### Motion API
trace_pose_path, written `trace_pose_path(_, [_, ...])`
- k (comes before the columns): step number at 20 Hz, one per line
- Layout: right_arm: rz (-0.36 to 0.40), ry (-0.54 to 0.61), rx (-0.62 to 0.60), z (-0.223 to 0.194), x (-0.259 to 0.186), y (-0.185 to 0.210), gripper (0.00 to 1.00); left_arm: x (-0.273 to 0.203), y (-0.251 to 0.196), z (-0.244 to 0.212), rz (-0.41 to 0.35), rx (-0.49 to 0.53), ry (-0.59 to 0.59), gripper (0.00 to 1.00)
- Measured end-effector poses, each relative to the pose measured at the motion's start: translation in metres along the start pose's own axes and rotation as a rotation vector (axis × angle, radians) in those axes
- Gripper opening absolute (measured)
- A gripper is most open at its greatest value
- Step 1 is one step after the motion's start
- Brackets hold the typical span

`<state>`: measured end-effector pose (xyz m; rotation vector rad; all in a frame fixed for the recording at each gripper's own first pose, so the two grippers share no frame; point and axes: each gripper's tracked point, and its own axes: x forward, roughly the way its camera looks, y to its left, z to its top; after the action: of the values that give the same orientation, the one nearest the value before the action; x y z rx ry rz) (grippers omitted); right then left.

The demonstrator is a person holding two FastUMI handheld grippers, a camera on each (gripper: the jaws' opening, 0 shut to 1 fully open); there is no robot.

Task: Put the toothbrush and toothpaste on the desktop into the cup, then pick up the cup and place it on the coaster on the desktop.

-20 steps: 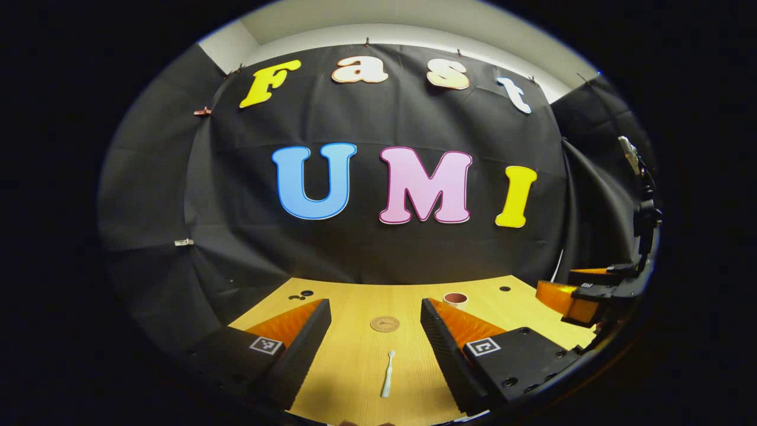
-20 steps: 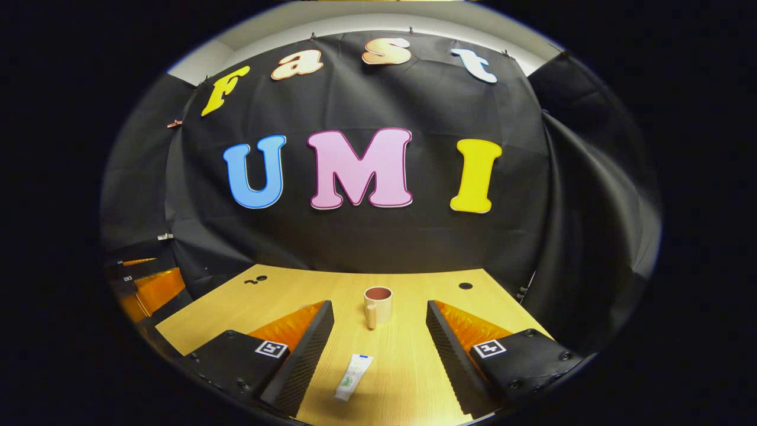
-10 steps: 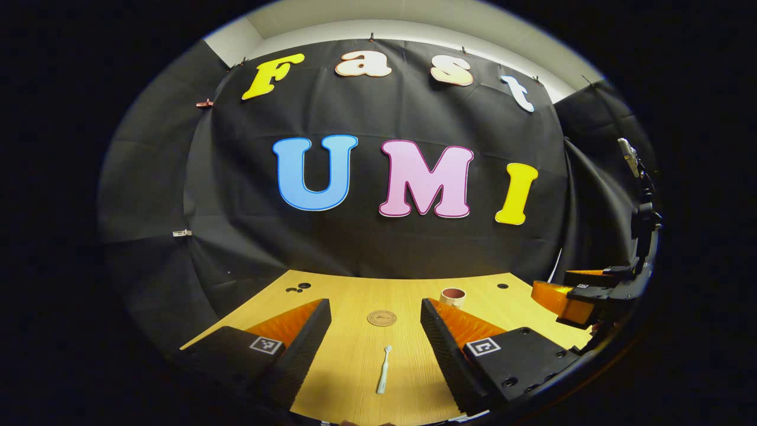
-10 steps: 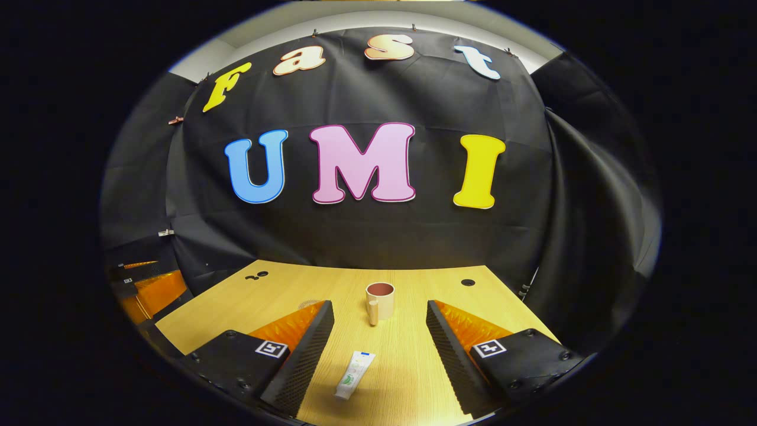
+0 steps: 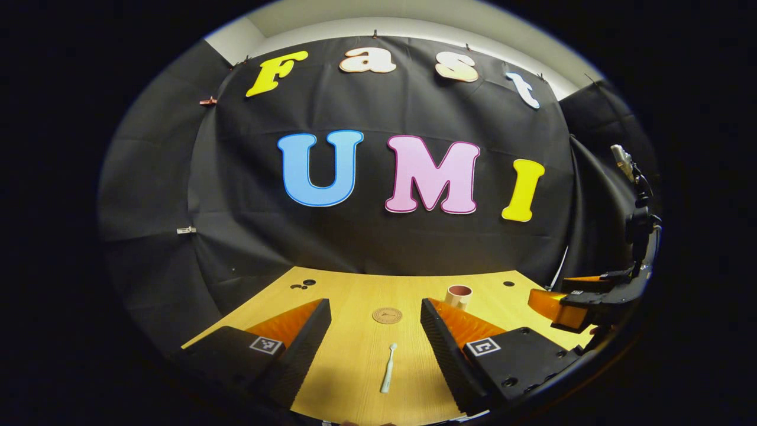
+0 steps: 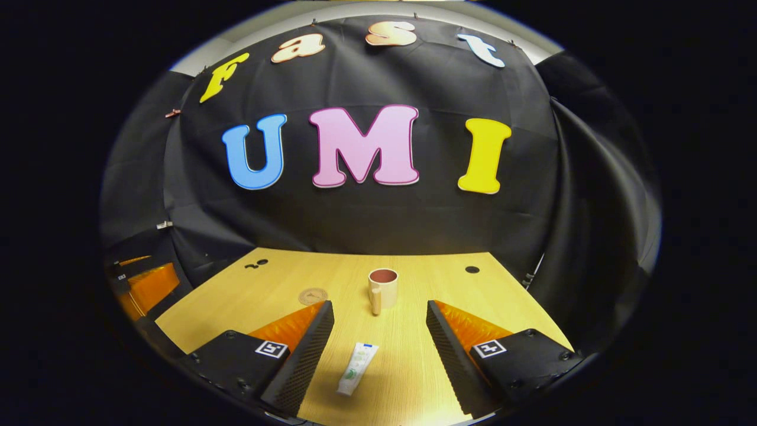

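toothbrush [image 5: 387,376] between wide-open, empty left tongs [image 5: 375,343] | toothpaste [image 6: 357,377] between wide-open, empty right tongs [image 6: 379,343]

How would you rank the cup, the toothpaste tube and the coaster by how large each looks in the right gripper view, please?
1. Toothpaste tube, though it lies nearest the camera, which flatters it.
2. Cup, close to the tube in apparent size.
3. Coaster, smallest, seen flat and partly behind the gripper's finger.

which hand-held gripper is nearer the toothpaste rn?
Right. The toothpaste lies on the table between the right hand-held gripper's open fingers, just ahead of it. The left hand-held gripper is off to the side, lined up on the toothbrush instead.
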<state>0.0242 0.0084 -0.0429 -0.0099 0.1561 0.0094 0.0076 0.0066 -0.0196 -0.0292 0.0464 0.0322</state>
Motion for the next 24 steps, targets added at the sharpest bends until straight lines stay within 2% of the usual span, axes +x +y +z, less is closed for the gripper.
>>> trace_pose_path(9, [0.049,0.267,0.005,-0.068,0.035,0.014,0.97,0.005,0.016,-0.025,0.07,0.009,0.059,0.97])
trace_pose_path(16, [0.144,0.51,-0.037,-0.135,0.062,0.035,0.98,0.014,0.028,-0.041,0.152,-0.011,0.112,0.97])
trace_pose_path(24, [0.169,0.76,-0.047,-0.213,0.091,0.045,0.99,0.017,0.033,-0.061,0.237,-0.013,0.194,0.97])
